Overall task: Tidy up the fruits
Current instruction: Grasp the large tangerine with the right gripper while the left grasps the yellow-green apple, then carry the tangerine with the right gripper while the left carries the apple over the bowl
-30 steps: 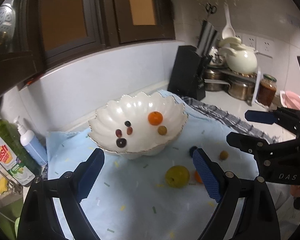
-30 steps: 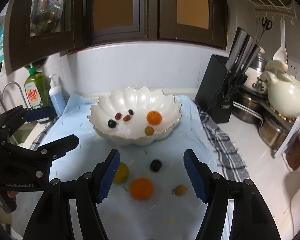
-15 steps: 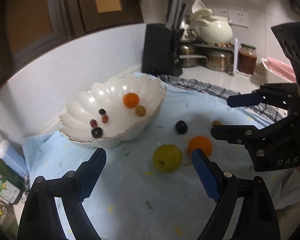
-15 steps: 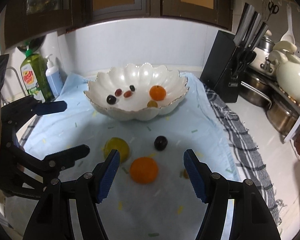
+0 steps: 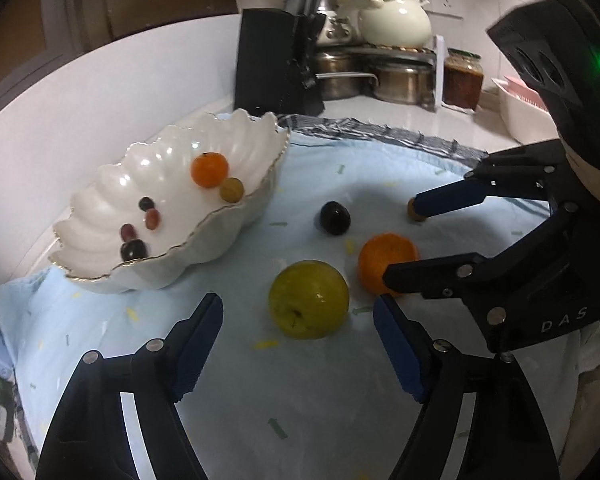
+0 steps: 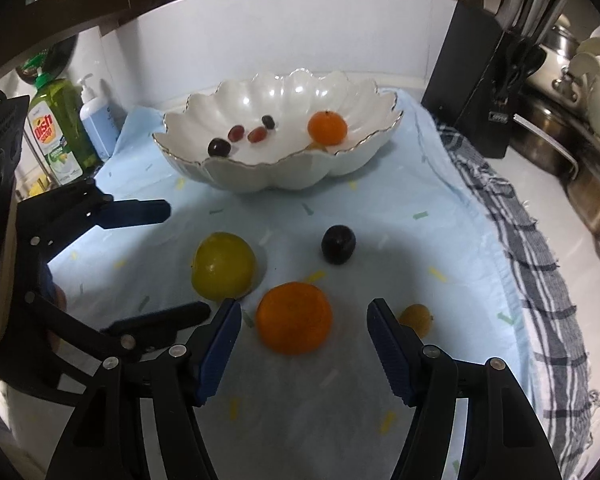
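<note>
A white scalloped bowl (image 5: 256, 136) (image 6: 380, 104) holds a small orange (image 5: 209, 169), a yellowish fruit (image 5: 231, 189) and several grapes (image 5: 134, 249). On the light blue cloth lie a yellow-green apple (image 5: 309, 299) (image 6: 224, 265), an orange (image 5: 380, 256) (image 6: 294, 318), a dark plum (image 5: 335, 218) (image 6: 338, 244) and a small brown fruit (image 6: 418, 318). My left gripper (image 5: 298, 344) is open, low, with the apple just ahead between its fingers. My right gripper (image 6: 304, 350) is open with the orange between its fingertips.
A black knife block (image 5: 276, 64) (image 6: 496, 80), pots (image 5: 396, 80) and a white kettle (image 5: 396, 20) stand at the back right. Dish soap (image 6: 56, 132) and a pump bottle (image 6: 96, 120) stand left. A checked towel (image 6: 540, 280) lies under the cloth's right edge.
Both grippers have moved down and forward toward the loose fruit. The apple now lies close to the left fingers and the orange lies between the right fingers. Both stay open.
</note>
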`<act>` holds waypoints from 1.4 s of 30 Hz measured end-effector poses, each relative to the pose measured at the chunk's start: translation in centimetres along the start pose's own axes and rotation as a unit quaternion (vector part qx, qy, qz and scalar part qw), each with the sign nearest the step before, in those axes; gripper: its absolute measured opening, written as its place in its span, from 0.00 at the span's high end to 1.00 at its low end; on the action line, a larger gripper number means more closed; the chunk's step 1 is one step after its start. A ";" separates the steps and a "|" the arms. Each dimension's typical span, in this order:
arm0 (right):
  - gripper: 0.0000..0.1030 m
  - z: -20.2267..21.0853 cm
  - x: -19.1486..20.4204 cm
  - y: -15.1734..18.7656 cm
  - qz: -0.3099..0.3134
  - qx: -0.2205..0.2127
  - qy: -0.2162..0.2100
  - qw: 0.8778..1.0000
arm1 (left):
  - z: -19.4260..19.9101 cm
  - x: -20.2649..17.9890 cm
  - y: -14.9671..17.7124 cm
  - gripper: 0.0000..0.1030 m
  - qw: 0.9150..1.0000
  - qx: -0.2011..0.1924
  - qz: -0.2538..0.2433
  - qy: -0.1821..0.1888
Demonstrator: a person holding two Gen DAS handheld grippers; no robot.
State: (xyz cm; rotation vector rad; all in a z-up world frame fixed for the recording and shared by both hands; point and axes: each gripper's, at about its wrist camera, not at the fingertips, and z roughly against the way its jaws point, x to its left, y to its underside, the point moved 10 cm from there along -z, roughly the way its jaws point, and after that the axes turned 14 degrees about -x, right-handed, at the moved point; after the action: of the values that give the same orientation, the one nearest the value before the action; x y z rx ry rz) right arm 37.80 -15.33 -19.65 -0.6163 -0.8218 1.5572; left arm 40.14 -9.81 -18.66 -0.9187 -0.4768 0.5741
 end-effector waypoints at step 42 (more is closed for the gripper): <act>0.58 1.1 0.8 -1.3 -0.020 -0.019 -0.030 0.999 | 1.9 1.1 -0.2 0.53 0.993 0.021 0.102 -0.051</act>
State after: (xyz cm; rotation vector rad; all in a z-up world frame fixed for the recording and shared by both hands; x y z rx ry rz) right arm 37.65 -14.68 -17.95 -0.5789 -0.9051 1.5320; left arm 39.93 -8.06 -17.37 -0.9061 -0.4631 0.8169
